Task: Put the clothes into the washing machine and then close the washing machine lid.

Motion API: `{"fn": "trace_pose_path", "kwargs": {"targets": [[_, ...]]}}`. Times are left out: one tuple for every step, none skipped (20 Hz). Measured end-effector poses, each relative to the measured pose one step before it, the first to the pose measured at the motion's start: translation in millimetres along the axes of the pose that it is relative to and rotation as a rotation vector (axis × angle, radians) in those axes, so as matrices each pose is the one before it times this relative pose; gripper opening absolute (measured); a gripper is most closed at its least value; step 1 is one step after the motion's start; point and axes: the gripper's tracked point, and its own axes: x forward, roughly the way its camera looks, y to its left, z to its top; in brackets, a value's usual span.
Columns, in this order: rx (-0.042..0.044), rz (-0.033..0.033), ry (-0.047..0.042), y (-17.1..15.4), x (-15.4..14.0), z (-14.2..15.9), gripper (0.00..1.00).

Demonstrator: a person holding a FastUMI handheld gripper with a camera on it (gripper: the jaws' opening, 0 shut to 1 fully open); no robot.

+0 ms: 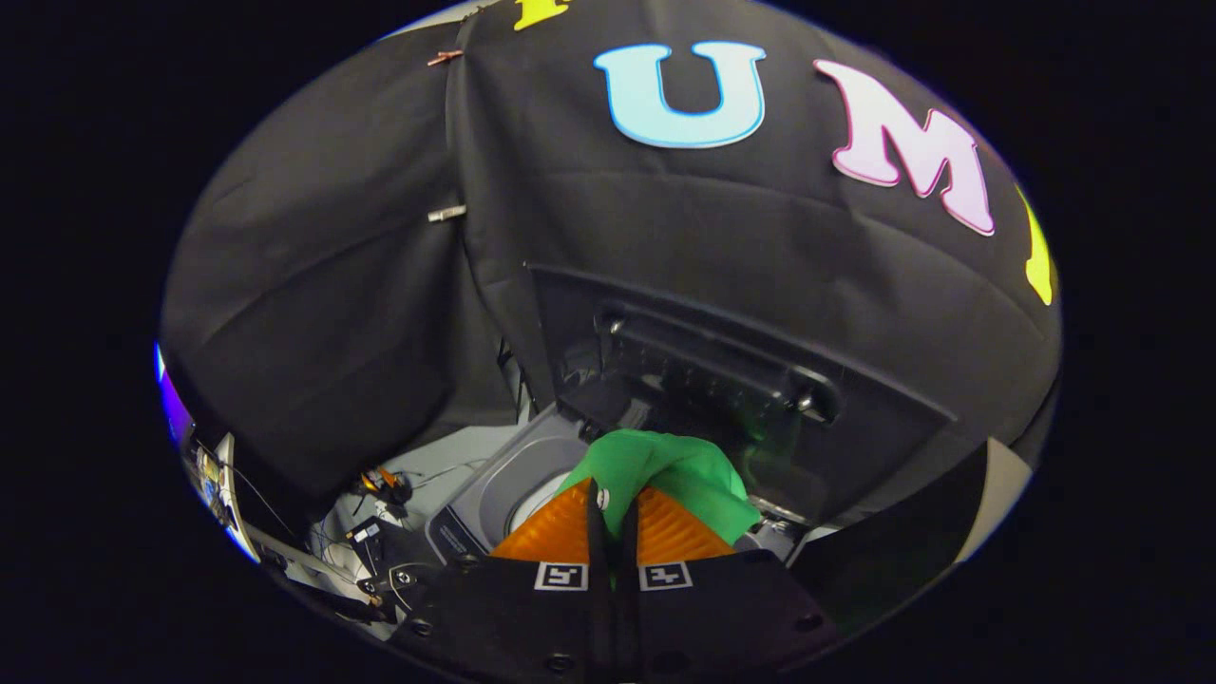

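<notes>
On the far left, low down past the washer, a clutter of cables and small gear [375,513] lies on a pale floor; none of it belongs to the job. Next to the right stands the washing machine [494,494], a top-loader seen from above: its grey top panel and part of the round pale tub opening show just left of the fingers. The gripper [613,518] sits over that opening with its fingers drawn close together, only a thin slit between them, and a green garment [679,470] is pinched in that slit. The cloth bunches up just ahead of the fingertips and spills to the right, hanging above the mouth of the tub, not inside it as far as can be seen. Behind and to the right, the lid [722,380] is raised, its dark underside with a long handle bar facing the camera and leaning back toward the booth wall.

As a judgement of progress: the garment has been picked up and carried to the machine, so the fetching part looks done. What remains is lowering and letting go of the cloth into the tub, then bringing the lid down. Whether other clothes already lie in the tub cannot be told, since the fingers and cloth hide most of it.
</notes>
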Motion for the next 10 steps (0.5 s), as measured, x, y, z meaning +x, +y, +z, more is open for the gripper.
{"fn": "trace_pose_path", "kwargs": {"targets": [[-0.00375,0.00127,0.03255,0.25,12.05,-8.32,0.05],[0.00077,-0.00267,0.02659,-0.81,9.45,-7.41,0.05],[-0.00366,-0.00288,0.02518,-2.01,7.46,-7.06,0.05],[-0.00352,-0.00388,0.01713,-1.37,4.22,-5.34,0.05],[-0.00170,-0.01083,0.01352,-2.23,4.17,-3.39,0.05],[0.00177,-0.00894,0.00727,-2.44,0.06,-0.79,0.07],[0.00087,-0.00255,0.00499,-1.77,0.70,-1.21,0.09],[-0.00145,0.00984,-0.00157,0.22,-1.19,0.80,0.12],[-0.00310,0.01283,-0.00765,3.40,-5.36,2.30,0.34],[-0.01367,0.00324,-0.01165,2.44,-0.46,0.99,0.55]]}}
